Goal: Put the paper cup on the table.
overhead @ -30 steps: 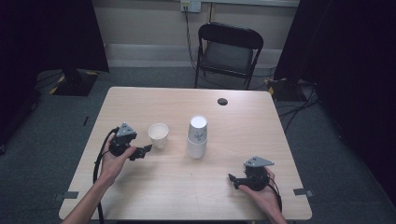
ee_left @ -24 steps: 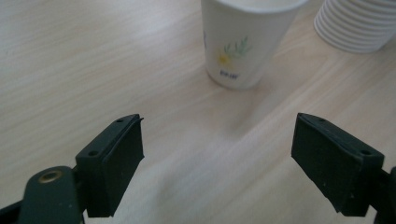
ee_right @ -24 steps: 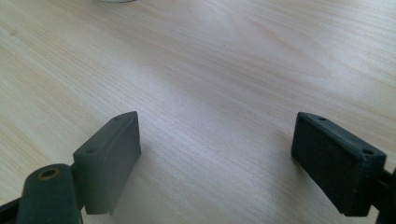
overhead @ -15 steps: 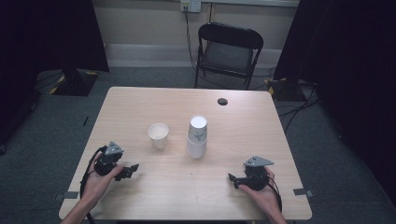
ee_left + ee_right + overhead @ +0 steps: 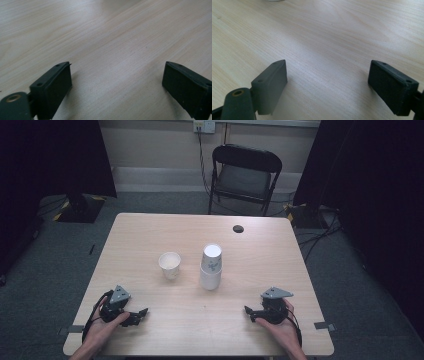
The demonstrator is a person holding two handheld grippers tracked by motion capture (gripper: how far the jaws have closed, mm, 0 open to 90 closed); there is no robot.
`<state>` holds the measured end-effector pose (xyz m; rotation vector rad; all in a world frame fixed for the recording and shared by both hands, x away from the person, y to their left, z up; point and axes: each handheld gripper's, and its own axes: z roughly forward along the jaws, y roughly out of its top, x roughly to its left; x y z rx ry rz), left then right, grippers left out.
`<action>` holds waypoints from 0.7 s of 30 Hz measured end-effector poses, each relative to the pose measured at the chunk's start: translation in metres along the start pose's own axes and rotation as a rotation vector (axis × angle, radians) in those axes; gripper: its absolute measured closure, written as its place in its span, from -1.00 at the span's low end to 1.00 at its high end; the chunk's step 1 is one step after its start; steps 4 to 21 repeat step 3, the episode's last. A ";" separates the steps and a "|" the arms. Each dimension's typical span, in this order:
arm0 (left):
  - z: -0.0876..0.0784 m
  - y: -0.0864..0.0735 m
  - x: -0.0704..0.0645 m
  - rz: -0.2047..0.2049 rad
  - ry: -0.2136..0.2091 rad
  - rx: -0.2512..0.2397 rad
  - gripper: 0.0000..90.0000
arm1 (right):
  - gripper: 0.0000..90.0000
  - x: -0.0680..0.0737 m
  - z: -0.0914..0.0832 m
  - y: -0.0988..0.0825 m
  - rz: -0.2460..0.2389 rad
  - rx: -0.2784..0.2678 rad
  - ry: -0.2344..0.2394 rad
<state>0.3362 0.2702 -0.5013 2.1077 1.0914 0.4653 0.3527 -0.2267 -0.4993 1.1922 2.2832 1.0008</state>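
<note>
Both claws parked low at my near edge of the pale wooden surface (image 5: 150,240). Left claw (image 5: 142,312) spread wide, nothing between the jaws, just bare wood grain in the left gripper view (image 5: 117,82). Right claw (image 5: 247,310) same, wide and empty (image 5: 328,82).

Task things: the single white paper cup (image 5: 170,265), upright, sits ahead of the left claw and toward the middle; the tall stack of white paper cups (image 5: 211,267) stands just beside it, ahead of the right claw and inward, apart from the lone cup.

Risks, my guess: the stack is tall and light, so a sideways brush from a jaw would tip it. Squeezing a cup hard would crush its wall. The cups stand close together, so reaching for one could nudge the other.

Room: plenty of bare surface between the claws and the cups. The small dark round thing (image 5: 238,228) lies well beyond. The near edge runs right under my hands, little room backward.
</note>
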 end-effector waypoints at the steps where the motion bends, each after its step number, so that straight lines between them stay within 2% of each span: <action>1: 0.000 0.000 0.000 0.000 0.003 0.002 -0.84 | -0.66 0.000 0.000 0.000 0.000 0.000 -0.001; 21: 0.001 0.000 0.000 0.001 0.005 0.004 -0.86 | -0.66 0.000 0.000 0.000 0.001 0.000 -0.002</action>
